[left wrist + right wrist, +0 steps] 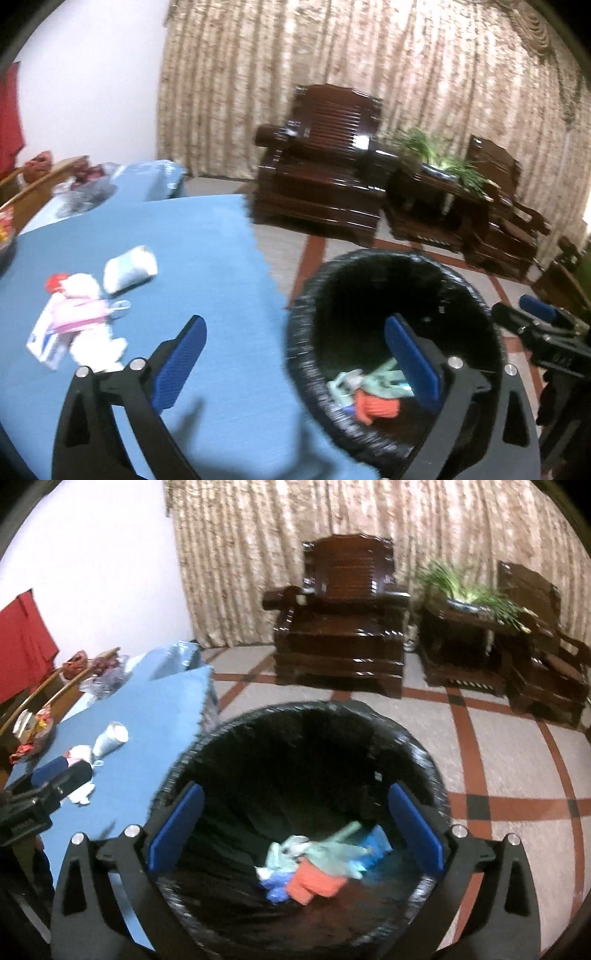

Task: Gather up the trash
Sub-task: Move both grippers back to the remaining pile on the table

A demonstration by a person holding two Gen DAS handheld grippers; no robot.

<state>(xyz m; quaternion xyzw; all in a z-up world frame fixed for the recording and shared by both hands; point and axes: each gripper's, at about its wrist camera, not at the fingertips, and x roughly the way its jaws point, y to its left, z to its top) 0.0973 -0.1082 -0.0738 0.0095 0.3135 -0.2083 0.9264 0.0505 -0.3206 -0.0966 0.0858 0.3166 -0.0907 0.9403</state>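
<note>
Both grippers, left (pixel 295 354) and right (pixel 295 830), spread wide and empty over black-lined bin (pixel 221 731) beside blue table (pixel 207 258); wrappers (pixel 74 325) on cloth.

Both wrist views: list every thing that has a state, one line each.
Left tongs: open, empty.
Right tongs: open, empty, over the bin.
Trash bin: uncovered, black liner, some trash at the bottom.
Paper cup: tipped on its side on the blue table.
Wrappers: loose on the table.

Glossy black plastic bin liner (pixel 413 746); matt blue tablecloth (pixel 207 240); polished dark wooden armchair (pixel 343 627).
</note>
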